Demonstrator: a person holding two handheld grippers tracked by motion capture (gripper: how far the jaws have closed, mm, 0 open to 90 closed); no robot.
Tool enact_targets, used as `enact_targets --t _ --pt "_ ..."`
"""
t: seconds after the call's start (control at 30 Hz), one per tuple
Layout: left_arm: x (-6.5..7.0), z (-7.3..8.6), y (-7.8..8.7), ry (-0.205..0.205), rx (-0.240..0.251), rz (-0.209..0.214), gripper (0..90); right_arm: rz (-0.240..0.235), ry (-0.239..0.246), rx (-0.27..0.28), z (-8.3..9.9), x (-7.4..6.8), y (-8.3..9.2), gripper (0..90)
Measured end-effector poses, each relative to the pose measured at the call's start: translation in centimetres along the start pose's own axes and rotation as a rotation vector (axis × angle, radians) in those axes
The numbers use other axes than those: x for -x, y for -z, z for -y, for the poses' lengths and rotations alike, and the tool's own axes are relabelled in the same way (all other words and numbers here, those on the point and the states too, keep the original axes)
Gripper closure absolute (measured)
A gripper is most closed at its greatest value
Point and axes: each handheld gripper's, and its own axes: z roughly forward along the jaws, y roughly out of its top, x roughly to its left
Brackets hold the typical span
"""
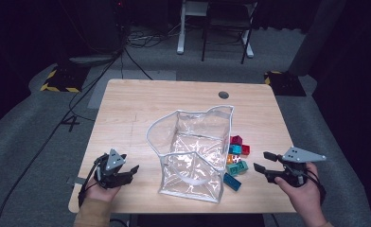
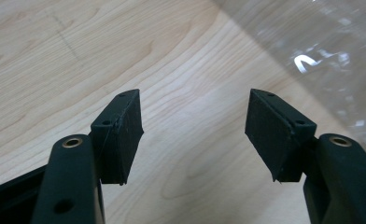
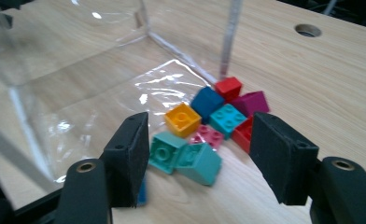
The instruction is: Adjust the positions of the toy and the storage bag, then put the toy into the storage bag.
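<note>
While both grippers rest low at the near table (image 1: 127,101) edge, left gripper (image 1: 127,171) fingers released, nothing between, bare wood under them; right gripper (image 1: 263,161) fingers released too, aimed at the bricks (image 1: 235,158). Bricks heaped just right of the clear bag (image 1: 193,151), touching its side

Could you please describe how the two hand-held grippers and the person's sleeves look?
Both the left gripper and the right gripper are black, each topped by a grey three-cornered plate. Their jaws carry flat, textured black pads. A mustard-coloured sleeve covers the left forearm.
</note>
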Motion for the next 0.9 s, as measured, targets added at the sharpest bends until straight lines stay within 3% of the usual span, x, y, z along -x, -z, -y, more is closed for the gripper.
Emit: enact_targets --t 0.13,0.33,0.7,0.9 --pt "-0.4 0.3 -1.0 -0.007 -0.032 -0.032 36.8 0.019 -0.026 -0.005 0.3 1.6 -0.9 37.7" --pt "-1.5 1.1 -1.8 0.017 -0.052 -0.029 36.7 0.027 -0.046 -0.022 0.2 2.9 -2.4 37.2" --pt "-1.9 2.6 -1.9 0.028 -0.063 -0.039 35.5 0.048 -0.035 -0.044 -1.4 5.9 -5.7 37.9" --pt "-1.8 3.1 -1.8 0.035 -0.037 -0.037 34.8 0.034 -0.05 -0.05 -2.3 7.1 -7.8 38.1"
